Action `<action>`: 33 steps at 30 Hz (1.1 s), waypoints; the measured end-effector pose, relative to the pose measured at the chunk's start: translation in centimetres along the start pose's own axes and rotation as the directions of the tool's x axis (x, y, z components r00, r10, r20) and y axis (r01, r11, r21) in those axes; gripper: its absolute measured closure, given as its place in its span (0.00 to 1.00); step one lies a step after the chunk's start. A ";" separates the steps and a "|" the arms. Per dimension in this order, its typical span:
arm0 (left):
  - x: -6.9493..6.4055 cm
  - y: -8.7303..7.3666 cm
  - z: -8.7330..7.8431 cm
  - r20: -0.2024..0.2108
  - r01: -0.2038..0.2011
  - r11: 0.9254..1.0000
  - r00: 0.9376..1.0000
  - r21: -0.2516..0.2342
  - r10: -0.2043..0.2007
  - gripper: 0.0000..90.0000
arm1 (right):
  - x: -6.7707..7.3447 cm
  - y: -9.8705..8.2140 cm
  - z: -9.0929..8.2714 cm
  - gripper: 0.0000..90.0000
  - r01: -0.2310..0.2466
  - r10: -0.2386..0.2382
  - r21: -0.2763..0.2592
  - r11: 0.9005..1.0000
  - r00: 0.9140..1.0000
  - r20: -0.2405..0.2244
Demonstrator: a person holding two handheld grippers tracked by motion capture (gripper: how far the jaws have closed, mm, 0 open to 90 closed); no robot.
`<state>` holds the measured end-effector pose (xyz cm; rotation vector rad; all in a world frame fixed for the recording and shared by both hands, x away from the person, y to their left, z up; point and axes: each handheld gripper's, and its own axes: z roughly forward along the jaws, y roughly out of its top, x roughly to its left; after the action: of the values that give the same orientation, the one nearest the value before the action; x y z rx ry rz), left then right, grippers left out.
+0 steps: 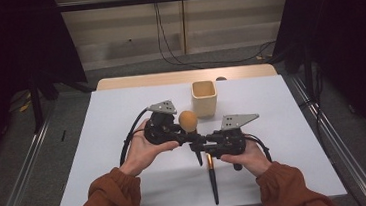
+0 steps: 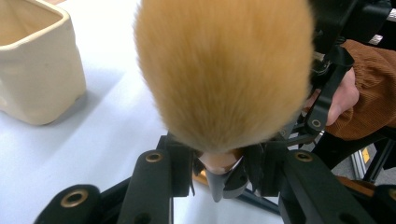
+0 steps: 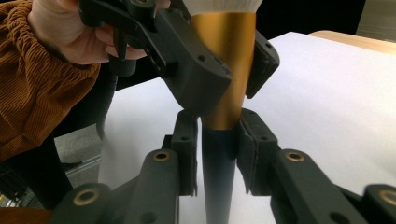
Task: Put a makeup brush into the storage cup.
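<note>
A make-up brush with a fluffy orange head [image 1: 188, 121] [image 2: 219, 70], a gold ferrule [image 3: 225, 56] and a dark handle [image 3: 217, 186] is held upright above the middle of the table. My left gripper [image 1: 185, 132] [image 2: 219, 161] comes in from the left and is shut on the ferrule just under the head. My right gripper [image 1: 200, 140] [image 3: 218, 149] comes in from the right and is shut on the handle directly below the ferrule. The two grippers nearly touch, and the left gripper [image 3: 219, 74] sits just above my right jaws. The handle's tip [image 1: 199, 160] points down toward the person.
A cream square cup [image 1: 204, 98] [image 2: 32, 65] stands open just behind the brush. A second brush [image 1: 212, 180] with a gold band and a long dark handle lies on the white table [image 1: 114, 139] near the front edge. Cables trail from both grippers.
</note>
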<state>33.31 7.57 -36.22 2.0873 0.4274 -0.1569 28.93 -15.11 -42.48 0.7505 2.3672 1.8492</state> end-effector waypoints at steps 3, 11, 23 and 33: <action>0.0 0.0 -0.1 0.000 0.001 1.000 1.000 -0.006 -0.001 0.73 | 0.0 0.0 0.0 0.83 0.002 -0.002 -0.003 1.000 1.000 -0.001; 0.1 -0.1 0.0 -0.003 -0.002 1.000 1.000 -0.023 0.001 0.73 | -0.1 0.0 -0.1 0.83 -0.001 0.001 -0.009 1.000 1.000 0.010; -0.1 -0.3 -0.2 -0.014 -0.014 0.997 1.000 -0.082 0.012 0.60 | -0.1 0.1 -0.1 0.83 0.009 -0.008 -0.016 1.000 1.000 0.029; 0.3 -0.8 -0.6 -0.053 -0.004 0.993 0.999 -0.115 -0.002 0.40 | -0.6 0.2 -0.8 0.83 0.005 -0.002 -0.039 0.999 0.998 0.056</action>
<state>33.23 8.55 -36.60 1.9821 0.4572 -0.0749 29.26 -16.01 -42.26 0.7828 2.2905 1.8427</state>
